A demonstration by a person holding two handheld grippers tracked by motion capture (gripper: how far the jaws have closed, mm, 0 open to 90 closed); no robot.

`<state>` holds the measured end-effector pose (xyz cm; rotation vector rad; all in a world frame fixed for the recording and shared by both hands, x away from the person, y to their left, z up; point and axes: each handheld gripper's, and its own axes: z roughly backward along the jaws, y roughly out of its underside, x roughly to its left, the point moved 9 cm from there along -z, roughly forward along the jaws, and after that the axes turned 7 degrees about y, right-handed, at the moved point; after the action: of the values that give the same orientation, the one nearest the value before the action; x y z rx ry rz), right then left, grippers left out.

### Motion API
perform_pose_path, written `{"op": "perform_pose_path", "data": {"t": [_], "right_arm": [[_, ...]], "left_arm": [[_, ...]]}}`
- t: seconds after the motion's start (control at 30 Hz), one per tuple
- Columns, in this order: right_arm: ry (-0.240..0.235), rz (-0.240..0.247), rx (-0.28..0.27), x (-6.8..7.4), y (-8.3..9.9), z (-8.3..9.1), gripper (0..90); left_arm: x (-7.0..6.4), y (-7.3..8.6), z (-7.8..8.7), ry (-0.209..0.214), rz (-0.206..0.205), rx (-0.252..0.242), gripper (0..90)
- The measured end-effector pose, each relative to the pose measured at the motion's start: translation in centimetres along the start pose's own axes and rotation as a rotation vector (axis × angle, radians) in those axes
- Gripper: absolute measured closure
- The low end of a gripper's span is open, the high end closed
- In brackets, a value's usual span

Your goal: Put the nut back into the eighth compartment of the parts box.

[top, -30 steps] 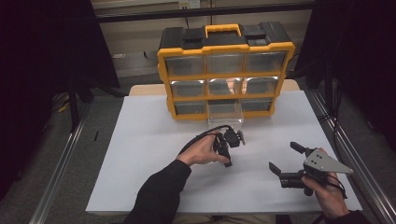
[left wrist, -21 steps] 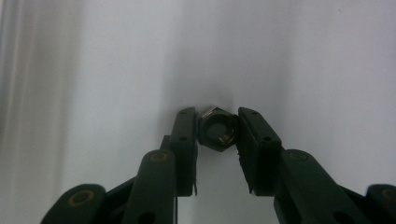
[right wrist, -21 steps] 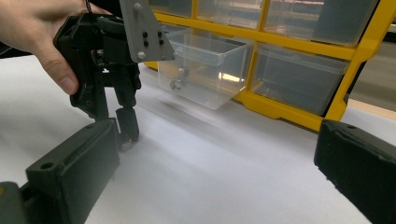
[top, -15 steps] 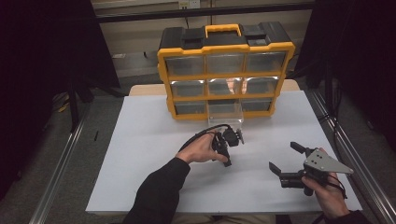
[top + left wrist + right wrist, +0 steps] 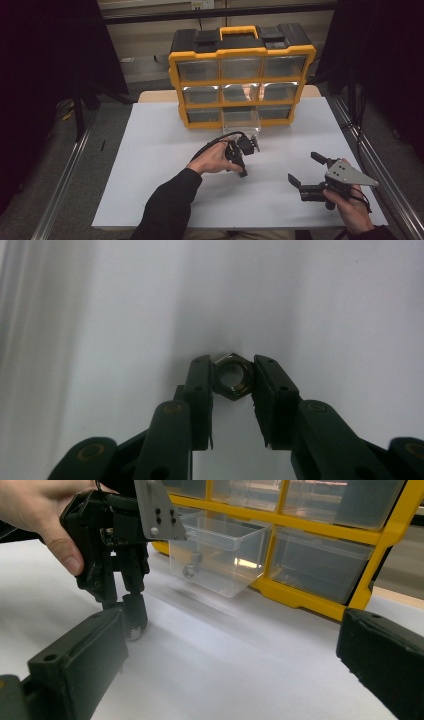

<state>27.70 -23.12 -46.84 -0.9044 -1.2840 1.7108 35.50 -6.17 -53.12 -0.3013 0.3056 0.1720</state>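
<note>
A steel nut (image 5: 232, 376) is pinched between the jaws of the left gripper (image 5: 242, 154) on the white counter (image 5: 150, 165), just in front of a clear drawer (image 5: 241, 121) pulled out of the bottom row of a yellow-and-black parts organizer (image 5: 242, 75). The jaws are closed narrowly on the nut's flats, with the nut resting at, or barely above, the counter. The right gripper (image 5: 306, 175) is held well apart near the counter's right edge, its jaws spread wide and empty.

The grip is judged to be slight: the nut is caught only at the jaw tips, so a tilt of the hand or a slackened squeeze could let it slip, and on so smooth a sheet it would likely roll away. A careless lift toward the drawer could also knock its rim. Another nut or similar small part (image 5: 189, 570) can be seen inside the drawer.

The counter is covered in plain white, flanked by metal rails, with dark curtains at both sides and a pale wall behind.
</note>
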Motion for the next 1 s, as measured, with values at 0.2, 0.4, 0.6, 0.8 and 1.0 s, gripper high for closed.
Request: {"op": "perform_pose_path", "data": {"t": [0.2,0.4,0.6,0.8,1.0], "right_arm": [[0.0,0.0,0.001,0.0,0.0,0.0,0.0],[0.001,0.0,0.001,0.0,0.0,0.0,0.0],[0.001,-0.001,0.0,0.0,0.0,0.0,0.0],[0.001,-0.001,0.0,0.0,0.0,0.0,0.0],[0.001,-0.001,0.001,0.0,0.0,0.0,0.0]], "left_arm": [[0.0,0.2,0.7,0.001,0.009,-0.007,70.1],[0.2,0.4,1.4,0.003,-0.012,-0.008,70.2],[0.1,0.4,1.8,0.018,0.024,-0.036,70.1],[0.0,0.4,2.7,0.015,0.017,-0.036,70.1],[-0.2,0.4,3.2,0.018,0.017,-0.043,70.1]]}}
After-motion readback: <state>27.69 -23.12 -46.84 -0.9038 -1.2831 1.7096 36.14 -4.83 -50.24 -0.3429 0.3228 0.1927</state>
